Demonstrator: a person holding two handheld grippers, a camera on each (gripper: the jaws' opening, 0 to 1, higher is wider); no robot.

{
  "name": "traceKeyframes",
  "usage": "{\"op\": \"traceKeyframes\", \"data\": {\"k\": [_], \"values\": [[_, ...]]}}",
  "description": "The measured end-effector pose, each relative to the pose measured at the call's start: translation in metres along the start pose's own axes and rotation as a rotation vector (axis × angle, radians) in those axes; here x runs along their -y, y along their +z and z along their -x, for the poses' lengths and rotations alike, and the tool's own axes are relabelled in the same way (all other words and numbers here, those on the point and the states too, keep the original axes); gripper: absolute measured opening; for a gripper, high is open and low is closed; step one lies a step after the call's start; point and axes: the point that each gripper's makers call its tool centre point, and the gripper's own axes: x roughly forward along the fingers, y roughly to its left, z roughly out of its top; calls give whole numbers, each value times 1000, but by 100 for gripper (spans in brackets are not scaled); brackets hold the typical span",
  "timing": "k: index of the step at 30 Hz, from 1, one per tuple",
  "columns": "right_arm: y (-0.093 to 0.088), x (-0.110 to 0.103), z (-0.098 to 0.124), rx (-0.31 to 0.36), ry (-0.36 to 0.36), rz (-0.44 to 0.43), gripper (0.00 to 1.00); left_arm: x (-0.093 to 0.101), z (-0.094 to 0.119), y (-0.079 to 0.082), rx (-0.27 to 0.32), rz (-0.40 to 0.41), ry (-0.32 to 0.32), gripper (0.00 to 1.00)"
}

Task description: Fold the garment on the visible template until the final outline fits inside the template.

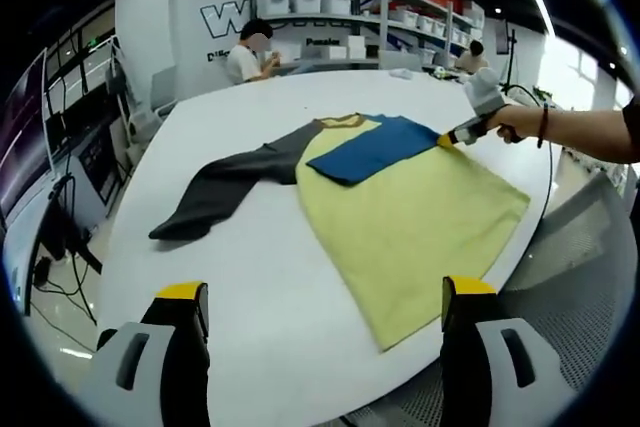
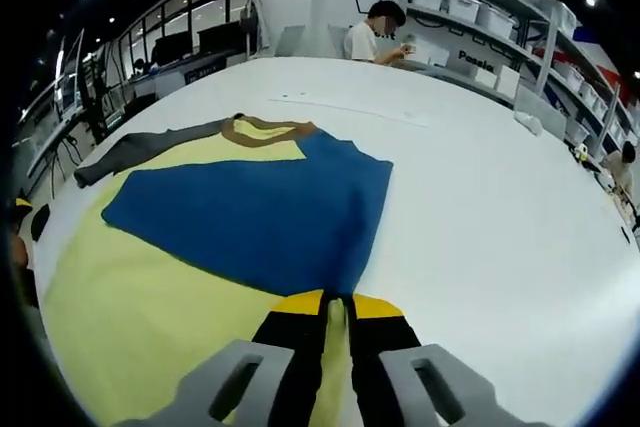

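Observation:
A yellow garment (image 1: 410,222) lies flat on the white table (image 1: 250,277), with its body toward the near right edge. Its blue sleeve (image 1: 375,147) is folded across the chest. The dark grey sleeve (image 1: 225,192) stretches out to the left. My left gripper (image 1: 325,295) hovers open over the table's near edge, short of the hem and holding nothing. My right gripper (image 1: 447,139) sits at the garment's far shoulder corner. In the right gripper view my right gripper (image 2: 337,305) is shut on yellow fabric at the edge of the blue sleeve (image 2: 260,212). The brown collar (image 2: 265,131) and grey sleeve (image 2: 140,144) lie beyond.
A person's forearm (image 1: 585,132) reaches in from the right holding the right gripper. A seated person (image 1: 245,57) works at the far end of the table, in front of shelves with white bins (image 1: 320,2). The table edge (image 1: 520,257) drops off close to the garment's right side.

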Motion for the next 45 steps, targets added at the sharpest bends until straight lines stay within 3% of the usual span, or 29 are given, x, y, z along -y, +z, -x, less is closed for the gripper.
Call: {"op": "traceKeyframes", "data": {"k": [20, 28, 30, 35, 38, 45], "values": [[-7, 34, 4, -38, -57, 21, 1, -1, -1, -4, -14, 19, 6, 93], [-6, 34, 3, -27, -56, 35, 1, -3, -2, -3, -11, 32, 12, 93], [-6, 35, 4, -4, -51, -29, 2, -3, -3, -3, -12, 32, 10, 92], [-4, 38, 12, 27, -43, -79, 19, -2, -4, -1, -13, 28, 5, 93], [9, 36, 17, 102, -20, -147, 33, -2, -4, 0, -12, 29, 2, 93], [25, 22, 37, 168, 45, -132, 60, 1, -5, 2, -13, 27, -9, 94]]}}
